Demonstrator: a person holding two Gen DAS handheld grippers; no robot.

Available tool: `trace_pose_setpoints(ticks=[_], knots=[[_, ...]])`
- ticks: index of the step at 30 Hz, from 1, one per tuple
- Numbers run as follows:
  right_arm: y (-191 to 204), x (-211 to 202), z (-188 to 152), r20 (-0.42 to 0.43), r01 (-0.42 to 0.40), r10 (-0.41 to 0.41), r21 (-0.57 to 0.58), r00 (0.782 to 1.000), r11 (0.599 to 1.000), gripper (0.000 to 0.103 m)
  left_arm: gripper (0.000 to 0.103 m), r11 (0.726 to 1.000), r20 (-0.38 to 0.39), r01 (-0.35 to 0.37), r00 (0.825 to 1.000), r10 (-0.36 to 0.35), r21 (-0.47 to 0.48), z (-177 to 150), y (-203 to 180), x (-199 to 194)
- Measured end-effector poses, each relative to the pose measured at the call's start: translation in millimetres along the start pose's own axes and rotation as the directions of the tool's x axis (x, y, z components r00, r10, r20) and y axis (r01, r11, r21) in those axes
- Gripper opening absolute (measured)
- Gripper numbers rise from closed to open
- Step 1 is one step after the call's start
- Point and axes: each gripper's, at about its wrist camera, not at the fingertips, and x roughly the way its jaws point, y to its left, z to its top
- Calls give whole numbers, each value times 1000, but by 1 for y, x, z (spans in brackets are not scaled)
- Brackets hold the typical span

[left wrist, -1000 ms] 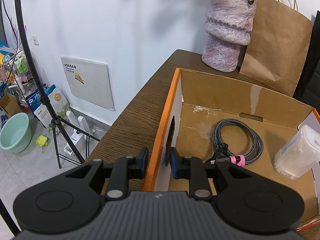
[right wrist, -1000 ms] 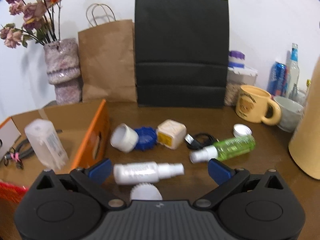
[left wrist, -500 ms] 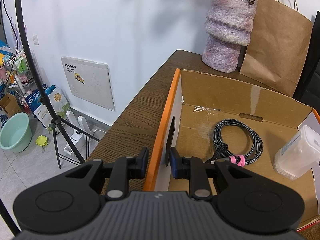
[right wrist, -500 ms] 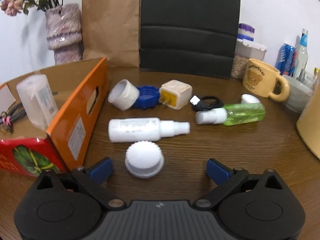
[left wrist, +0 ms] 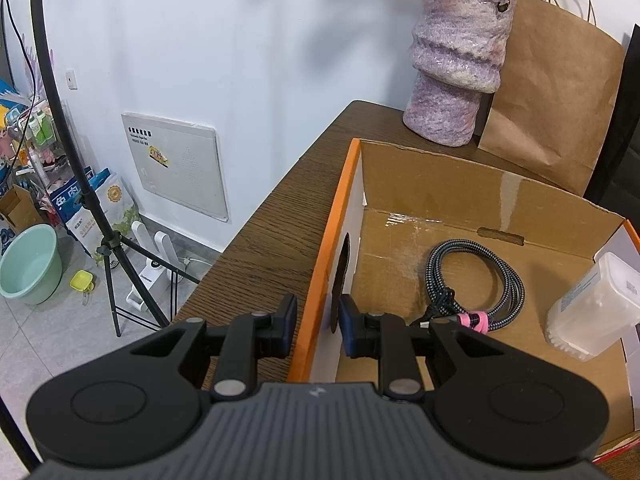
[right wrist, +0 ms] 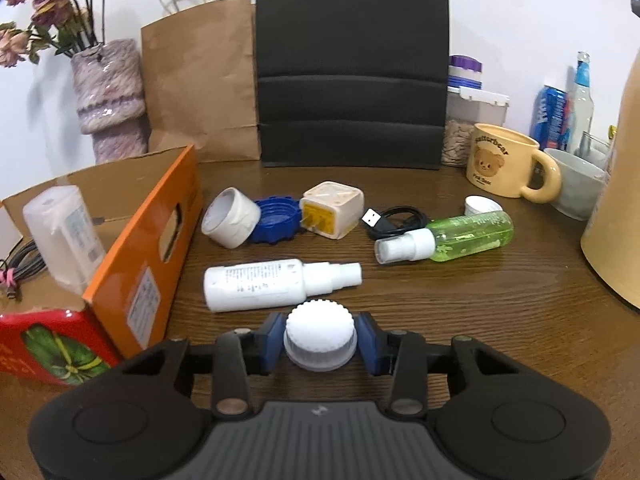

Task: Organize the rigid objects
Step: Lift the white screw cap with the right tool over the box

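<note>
My left gripper [left wrist: 318,316] is shut on the orange-edged side wall [left wrist: 332,240] of the cardboard box, one pad on each face. Inside the box lie a coiled braided cable [left wrist: 476,280] and a clear plastic container [left wrist: 592,308]. My right gripper [right wrist: 320,338] is low over the table, its jaws closing on a white ribbed cap [right wrist: 320,330]; the blue pads touch both its sides. Just beyond lie a white spray bottle [right wrist: 260,284], a green spray bottle [right wrist: 468,236], a white ring [right wrist: 230,222], a blue lid [right wrist: 276,220], a charger cube [right wrist: 332,210] and a black USB cable [right wrist: 396,220].
A vase [right wrist: 108,96], a brown paper bag [right wrist: 200,80] and a black bag [right wrist: 352,72] line the back of the table. A bear mug [right wrist: 504,166], a bowl [right wrist: 580,184], bottles and a tall beige container [right wrist: 616,208] crowd the right. The table's edge [left wrist: 256,240] drops off left of the box.
The right gripper sank toward the table and its wide-open jaws came in around the white cap. The left gripper has kept its hold on the box wall.
</note>
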Motion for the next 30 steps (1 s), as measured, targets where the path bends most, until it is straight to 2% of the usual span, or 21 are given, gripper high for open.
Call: trace_pose_setpoints(ticks=[16,30], knots=[[-13,-12,6,81,22,-28,67,996,998,39,23,1000,1,0,1000,0,-1,1,0,-1],[-6,-28,30,203,21,-35,68,979,997,39,23,1000,4,-2,1000,2,-2,0,1,-2]])
